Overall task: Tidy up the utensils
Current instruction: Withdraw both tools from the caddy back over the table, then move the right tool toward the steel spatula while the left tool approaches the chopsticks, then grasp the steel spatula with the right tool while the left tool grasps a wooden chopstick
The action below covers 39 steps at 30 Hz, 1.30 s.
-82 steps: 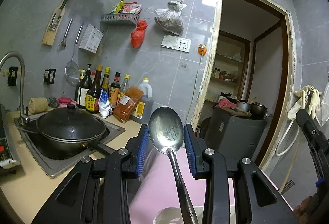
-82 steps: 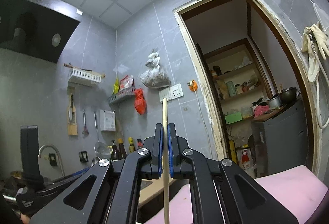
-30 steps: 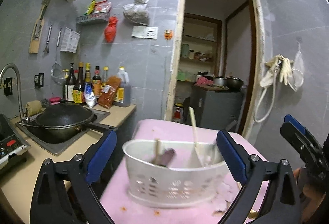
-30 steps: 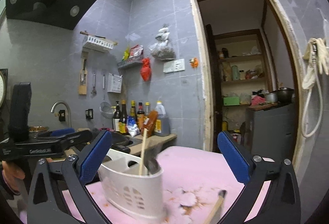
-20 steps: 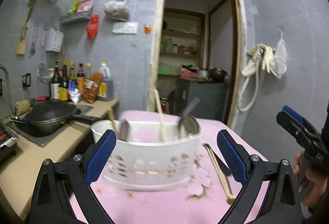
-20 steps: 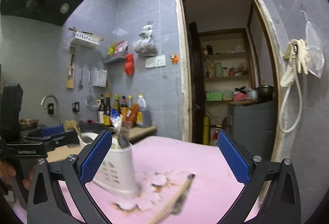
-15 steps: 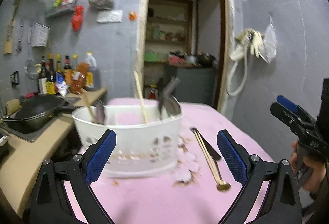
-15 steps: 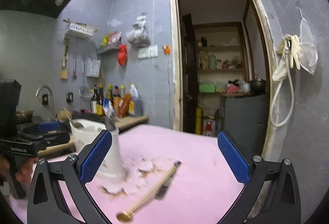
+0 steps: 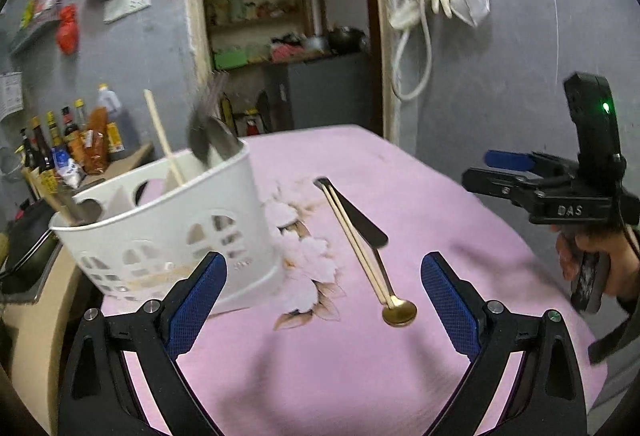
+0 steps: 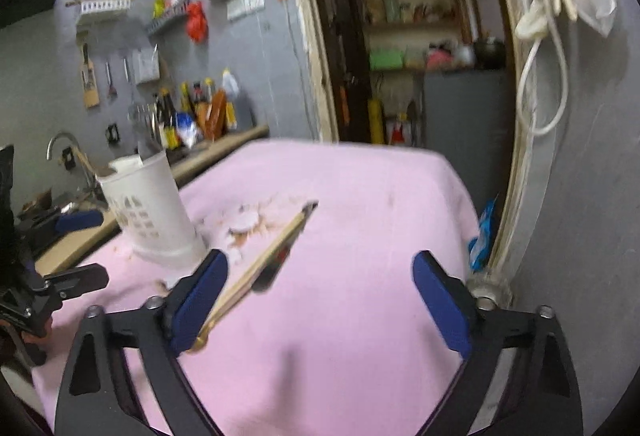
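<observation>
A person's two handheld tools hang over a pink-covered worktop (image 9: 400, 164) in a grey-tiled kitchen, where the sorting of utensils is under way. The left tool (image 9: 322, 300) has its blue-padded jaws spread wide and closing, with nothing gripped; between them on the cloth lie a gold spoon (image 9: 399, 314), a pair of pale chopsticks (image 9: 352, 240) running alongside its handle, and a dark-handled utensil (image 9: 360, 222) just beside them, its working end hidden. The right tool (image 10: 320, 300) is likewise wide and closing and grips nothing; in its view the same utensils lie at a slant near its left pad, the spoon's bowl partly hidden behind that pad.

A white perforated utensil holder (image 9: 168, 232) stands on the worktop's left side, beside a floral print on the cloth. In it stand a single chopstick (image 9: 164, 140), a metal spoon (image 9: 212, 140) blurred by motion, and other utensils at its far end that are too blurred to name. In the left tool's view the right tool appears at the frame's right edge, gripped by a hand (image 9: 592, 260). Sauce bottles (image 9: 68, 144) line a counter behind the holder, and an open doorway (image 9: 288, 28) shows shelves beyond.
</observation>
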Motion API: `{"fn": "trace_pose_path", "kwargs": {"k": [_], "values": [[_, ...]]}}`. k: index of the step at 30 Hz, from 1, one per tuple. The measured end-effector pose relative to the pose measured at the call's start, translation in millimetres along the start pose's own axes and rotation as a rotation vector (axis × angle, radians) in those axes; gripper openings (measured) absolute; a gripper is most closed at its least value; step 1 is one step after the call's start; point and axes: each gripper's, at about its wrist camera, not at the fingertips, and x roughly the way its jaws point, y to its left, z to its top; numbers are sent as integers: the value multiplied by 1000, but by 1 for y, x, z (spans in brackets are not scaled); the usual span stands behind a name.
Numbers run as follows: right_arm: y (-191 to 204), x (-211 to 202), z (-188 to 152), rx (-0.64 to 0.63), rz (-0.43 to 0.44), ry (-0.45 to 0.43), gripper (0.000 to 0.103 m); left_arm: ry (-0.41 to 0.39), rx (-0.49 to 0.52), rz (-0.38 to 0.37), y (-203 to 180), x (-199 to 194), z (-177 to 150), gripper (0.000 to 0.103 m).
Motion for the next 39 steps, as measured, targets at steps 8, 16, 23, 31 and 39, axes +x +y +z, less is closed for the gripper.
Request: {"fn": "trace_pose_path", "kwargs": {"k": [8, 16, 23, 31, 39], "values": [[4, 36, -7, -71, 57, 181, 50, 188, -24, -75, -5, 53, 0, 44], [14, 70, -6, -142, 98, 323, 41, 285, -133, -64, 10, 87, -7, 36], [37, 99, 2, -228, 95, 391, 41, 295, -236, -77, 27, 93, -13, 36], [52, 121, 8, -290, 63, 428, 43, 274, -302, -111, 42, 84, -12, 36], [66, 128, 5, -426, -10, 457, 41, 286, -296, -126, 47, 78, -13, 36]]}}
